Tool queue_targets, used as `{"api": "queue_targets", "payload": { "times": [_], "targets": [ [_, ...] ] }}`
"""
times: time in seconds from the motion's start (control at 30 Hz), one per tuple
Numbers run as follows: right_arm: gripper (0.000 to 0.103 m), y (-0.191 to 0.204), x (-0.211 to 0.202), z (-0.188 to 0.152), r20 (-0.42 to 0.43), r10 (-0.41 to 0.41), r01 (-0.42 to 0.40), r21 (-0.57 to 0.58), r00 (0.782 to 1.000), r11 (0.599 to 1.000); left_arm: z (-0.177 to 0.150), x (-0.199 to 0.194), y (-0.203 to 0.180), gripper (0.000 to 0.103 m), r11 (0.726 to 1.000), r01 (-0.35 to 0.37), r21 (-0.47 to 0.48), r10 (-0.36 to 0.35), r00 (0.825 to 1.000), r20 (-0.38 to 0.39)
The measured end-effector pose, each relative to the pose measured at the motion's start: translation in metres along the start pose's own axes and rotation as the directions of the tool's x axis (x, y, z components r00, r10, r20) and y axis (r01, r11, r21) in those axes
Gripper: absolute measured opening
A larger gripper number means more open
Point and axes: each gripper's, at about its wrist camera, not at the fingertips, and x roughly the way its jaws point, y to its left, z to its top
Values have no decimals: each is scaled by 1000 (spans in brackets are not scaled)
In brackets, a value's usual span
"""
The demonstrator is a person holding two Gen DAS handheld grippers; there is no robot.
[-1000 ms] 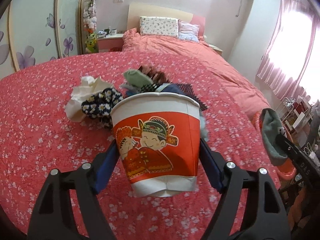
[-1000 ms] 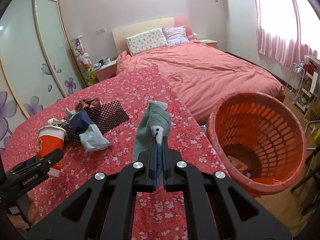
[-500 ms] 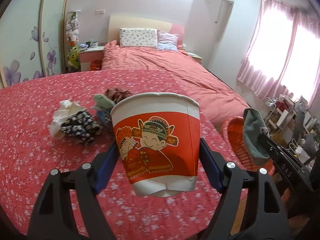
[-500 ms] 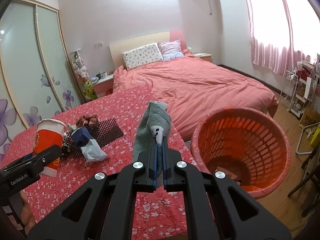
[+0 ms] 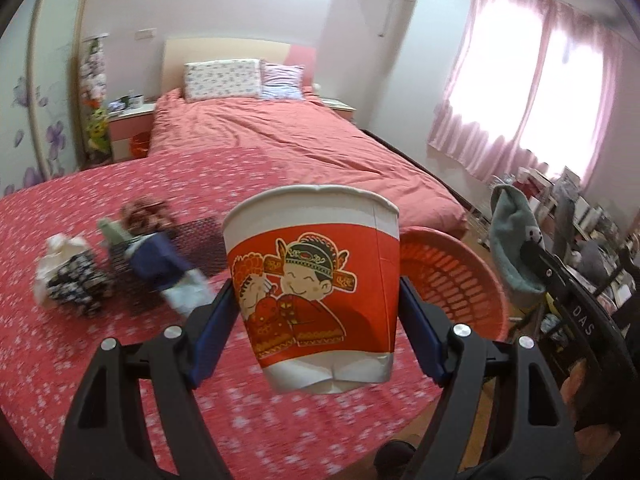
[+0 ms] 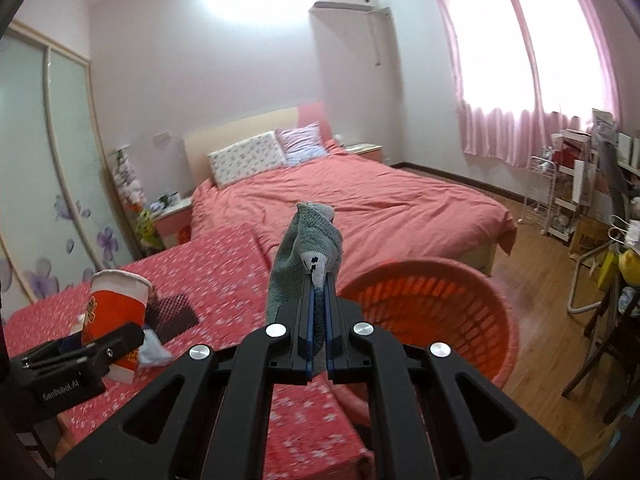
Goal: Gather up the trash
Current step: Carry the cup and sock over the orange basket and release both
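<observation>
1. A bedroom is showing, with a red floral cover spreading below.
2. The left gripper is clamping a paper cup; the right gripper is pinching a grey sock tight.
3. Both are likely heading for the orange basket, needing positioning above it before release.

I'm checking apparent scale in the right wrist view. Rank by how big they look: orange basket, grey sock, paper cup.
1. orange basket
2. grey sock, though it sits close to the camera
3. paper cup
</observation>
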Motion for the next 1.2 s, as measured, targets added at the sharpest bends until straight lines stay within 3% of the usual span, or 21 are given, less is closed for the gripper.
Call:
{"api": "queue_targets", "payload": {
  "times": [0.3, 0.57, 0.77, 1.2],
  "targets": [
    [4, -41, 9, 9, 37, -68, 66, 66, 997, 996, 14, 39, -64, 76, 988, 129, 81, -127, 992, -30],
    [4, -70, 21, 11, 45, -107, 100, 135, 993, 986, 15, 74, -113, 76, 968, 203, 146, -195, 979, -67],
    [4, -83, 30, 6, 22, -118, 113, 167, 993, 979, 12, 105, -128, 76, 961, 232, 149, -215, 969, -118],
    [5, -99, 47, 1, -40, -120, 126, 220, 992, 967, 5, 144, -137, 77, 964, 216, 153, -188, 965, -182]
  ]
}}
